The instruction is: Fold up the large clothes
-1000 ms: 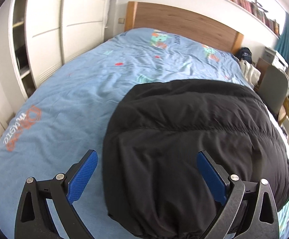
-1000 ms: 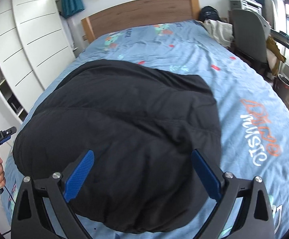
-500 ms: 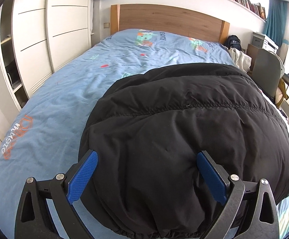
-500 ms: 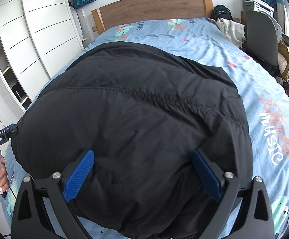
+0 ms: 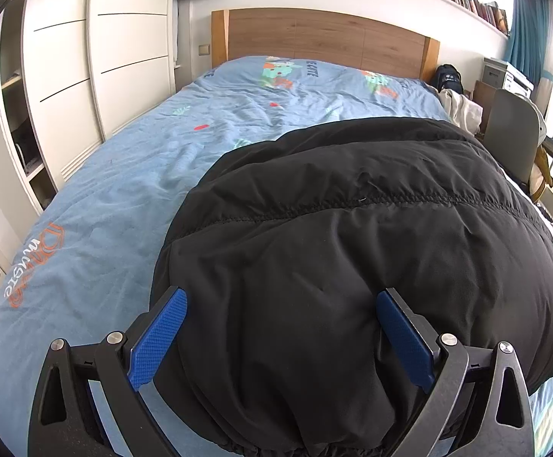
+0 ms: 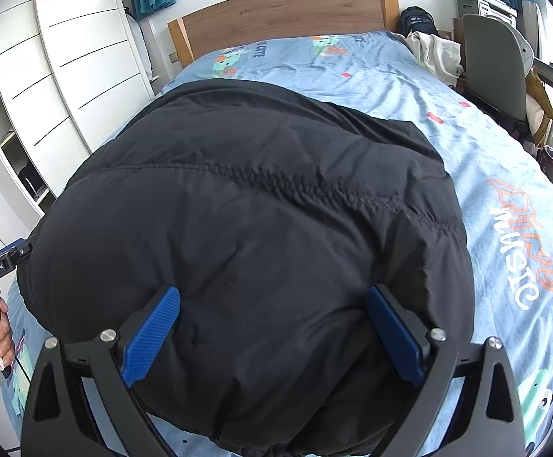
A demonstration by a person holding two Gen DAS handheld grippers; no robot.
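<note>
The black padded jacket (image 5: pixel 371 266) is bunched on the bed (image 5: pixel 124 175); both sets of jaws are spread wide at its near hem, nothing gripped. Next, the hem needs pinching.

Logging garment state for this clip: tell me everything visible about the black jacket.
The black jacket is puffy and quilted, of matte synthetic-looking fabric, with a puckered stitched seam across it. It lies bunched in a rounded mound on the blue printed bedspread, gathered hem nearest the cameras. Both open grippers straddle its near edge.
</note>
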